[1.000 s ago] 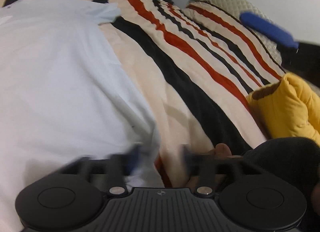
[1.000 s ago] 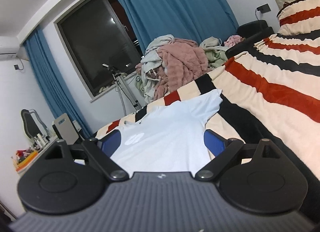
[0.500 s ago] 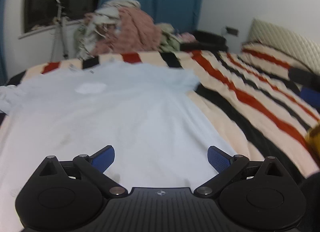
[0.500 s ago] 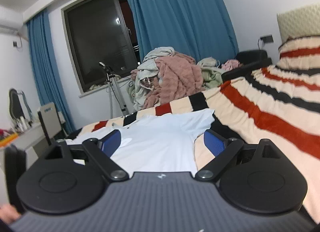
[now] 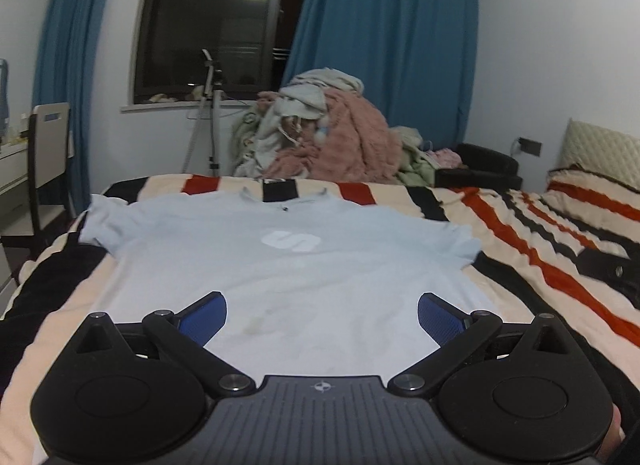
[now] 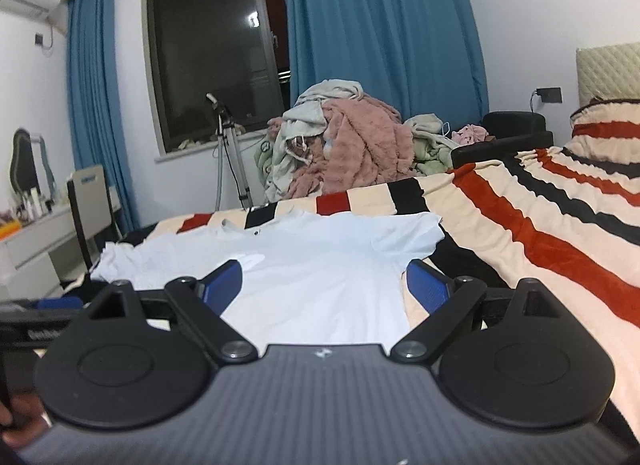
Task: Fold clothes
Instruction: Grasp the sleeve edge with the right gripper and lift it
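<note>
So the light blue t-shirt [image 5: 288,265] is laid out flat, front side up, on the striped blanket [image 5: 540,249] covering the bed, collar pointing toward the window and both sleeves spread to the sides. You can see the white logo on the chest and some faint stains lower down near the hem. Looks to me like the spreading-out bit is done and the actual folding hasn't started yet, no crease or fold anywhere on it.

Left gripper [image 5: 322,315] hovers over the hem end, jaws opening to about as wide as they go, nothing between the blue pads, not touching the cloth as far as I can tell. Right gripper [image 6: 324,285] is the same deal, jaws wide apart and empty, sitting above the shirt's right side.

Next move, I'd guess, is each claw coming down on a sleeve or a side edge, pinching just the shirt and not the blanket under it, then folding inward. Big messy clothes pile [image 5: 320,133] waits behind the bed.
</note>
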{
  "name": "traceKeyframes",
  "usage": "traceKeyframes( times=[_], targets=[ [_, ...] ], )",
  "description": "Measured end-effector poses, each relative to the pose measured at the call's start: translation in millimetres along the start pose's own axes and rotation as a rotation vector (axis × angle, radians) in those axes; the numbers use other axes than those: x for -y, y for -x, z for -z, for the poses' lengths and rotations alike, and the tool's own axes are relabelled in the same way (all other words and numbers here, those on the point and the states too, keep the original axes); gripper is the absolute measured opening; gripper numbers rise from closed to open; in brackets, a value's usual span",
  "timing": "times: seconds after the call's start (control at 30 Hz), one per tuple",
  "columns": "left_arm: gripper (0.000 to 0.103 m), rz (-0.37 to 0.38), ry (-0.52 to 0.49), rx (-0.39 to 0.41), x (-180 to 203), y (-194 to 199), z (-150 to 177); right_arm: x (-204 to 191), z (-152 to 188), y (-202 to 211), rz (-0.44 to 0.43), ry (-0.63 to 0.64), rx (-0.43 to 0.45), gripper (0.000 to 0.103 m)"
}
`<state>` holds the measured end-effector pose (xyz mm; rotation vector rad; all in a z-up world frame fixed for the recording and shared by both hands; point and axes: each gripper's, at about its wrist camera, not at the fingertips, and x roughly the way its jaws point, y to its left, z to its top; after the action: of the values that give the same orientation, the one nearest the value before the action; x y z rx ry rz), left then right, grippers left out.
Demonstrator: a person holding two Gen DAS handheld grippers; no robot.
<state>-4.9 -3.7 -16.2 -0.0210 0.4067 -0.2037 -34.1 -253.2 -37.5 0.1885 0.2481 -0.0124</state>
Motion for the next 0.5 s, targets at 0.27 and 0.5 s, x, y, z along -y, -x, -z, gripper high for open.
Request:
traceKeyframes(
  times=[0.27,0.5],
  targets=[
    [0.103,-0.018,-0.008,0.004,4,-1,4,3,0,-7,-0.006,-0.029,-0.018,0.09],
    [0.103,-0.053,0.052,-0.017,-6,-8,4,59,-32,-77,-0.083,-0.371,-0.089,0.09]
  ],
)
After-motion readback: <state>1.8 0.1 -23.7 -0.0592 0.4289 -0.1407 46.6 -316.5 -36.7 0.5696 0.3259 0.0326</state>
